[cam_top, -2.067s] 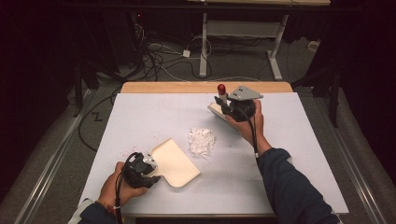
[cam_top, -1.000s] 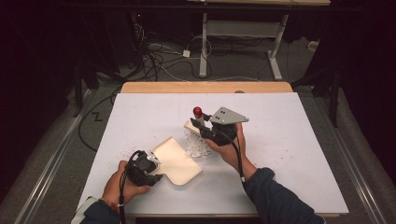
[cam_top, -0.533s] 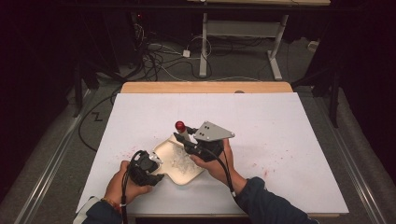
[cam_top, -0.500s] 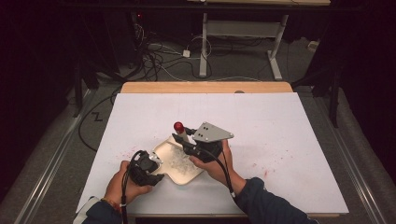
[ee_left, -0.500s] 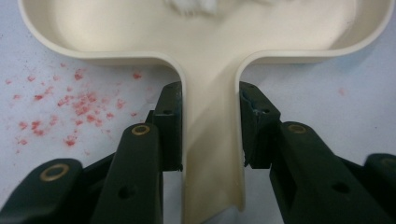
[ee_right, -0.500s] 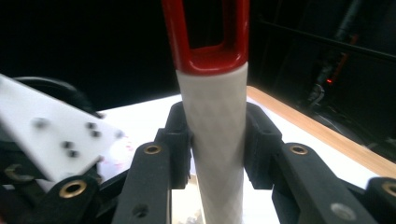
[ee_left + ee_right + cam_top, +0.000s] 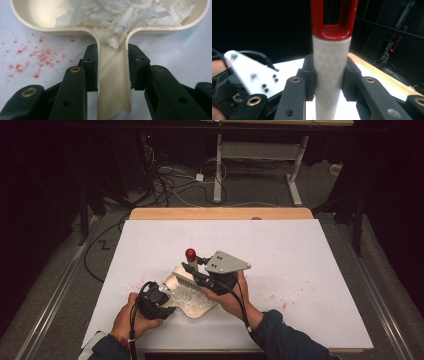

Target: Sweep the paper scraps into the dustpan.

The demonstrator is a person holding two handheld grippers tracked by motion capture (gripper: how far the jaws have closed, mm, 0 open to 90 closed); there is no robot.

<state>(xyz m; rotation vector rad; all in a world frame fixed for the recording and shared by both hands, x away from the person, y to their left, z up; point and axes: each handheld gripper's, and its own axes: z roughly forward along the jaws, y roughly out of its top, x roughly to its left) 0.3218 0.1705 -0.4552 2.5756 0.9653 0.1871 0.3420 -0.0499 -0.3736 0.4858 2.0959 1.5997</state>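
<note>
The left gripper (image 7: 112, 72) clamps both black jaws against the sides of the narrow handle of the cream plastic dustpan (image 7: 113, 82). The pan's wide scoop lies at twelve o'clock from those jaws, flat on the white table top (image 7: 300, 250). A heap of white shredded paper (image 7: 125, 17) sits inside the scoop, spilling down to the neck of the handle. Red specks (image 7: 37, 57) dot the table at nine o'clock from the left gripper.

The right gripper (image 7: 328, 75) squeezes the white textured handle with a red looped end of a small brush (image 7: 331, 82). In the high view the brush's bristles (image 7: 184, 278) rest over the scoop's far rim, at one o'clock from the left gripper.
</note>
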